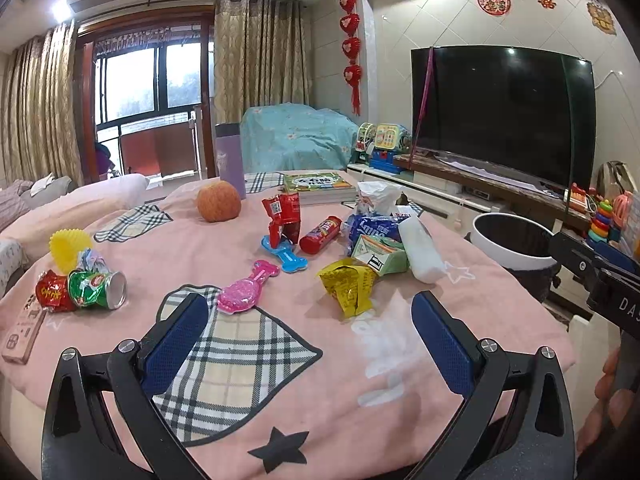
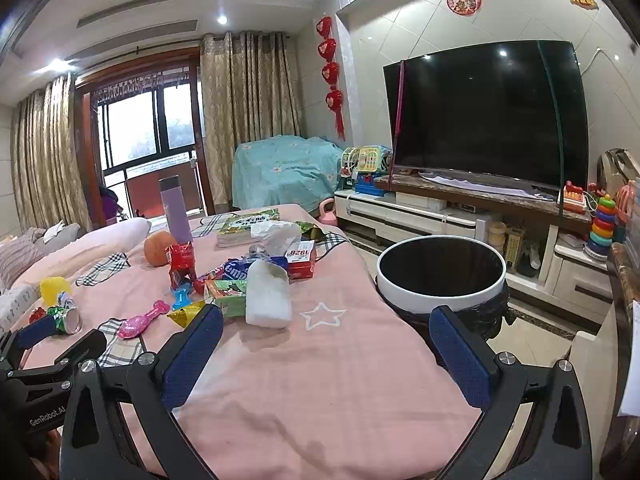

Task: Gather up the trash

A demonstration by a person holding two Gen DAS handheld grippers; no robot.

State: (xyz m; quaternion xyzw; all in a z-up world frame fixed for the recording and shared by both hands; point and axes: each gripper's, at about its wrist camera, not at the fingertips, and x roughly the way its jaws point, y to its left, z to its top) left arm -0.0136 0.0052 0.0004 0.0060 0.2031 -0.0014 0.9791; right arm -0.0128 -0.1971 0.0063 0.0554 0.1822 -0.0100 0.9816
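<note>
The big thing to look from is the white bin (image 2: 440,276) with the black bag in it. It stands on the floor just beside the right edge of the pink blanket (image 2: 320,360).

Far to the left of the bin, near the other edge of the blanket, lies a crushed green can (image 1: 96,288). A red wrapper (image 1: 52,292) touches it, and a yellow cup (image 1: 68,248) is just behind them. A pink box (image 1: 22,332) lies at the blanket's edge there.

The left gripper (image 1: 310,320) is wide open and holds nothing. It hangs above a plaid patch on the blanket. Past its left finger lies a pink brush (image 1: 244,288), and past that a blue bone toy (image 1: 286,254).

Closer to the bin is the pile of trash. A yellow wrapper (image 1: 352,284) lies nearest the left gripper. Behind it are a red bag (image 1: 284,216) standing up, a red tube (image 1: 320,234) on its side, a blue wrapper (image 1: 372,228) and a green box (image 1: 380,256). A white lump (image 2: 268,296) leans on the green box, on the side toward the bin. A red and white box (image 2: 302,258) and a crumpled white tissue (image 2: 280,236) sit behind it.

Farther back are an orange ball (image 1: 219,201), a purple bottle (image 1: 230,160) and some books (image 1: 320,186).

The right gripper (image 2: 326,338) is wide open too, with nothing in it. Its right finger shows in front of the bin and its left finger is near the trash pile.
</note>
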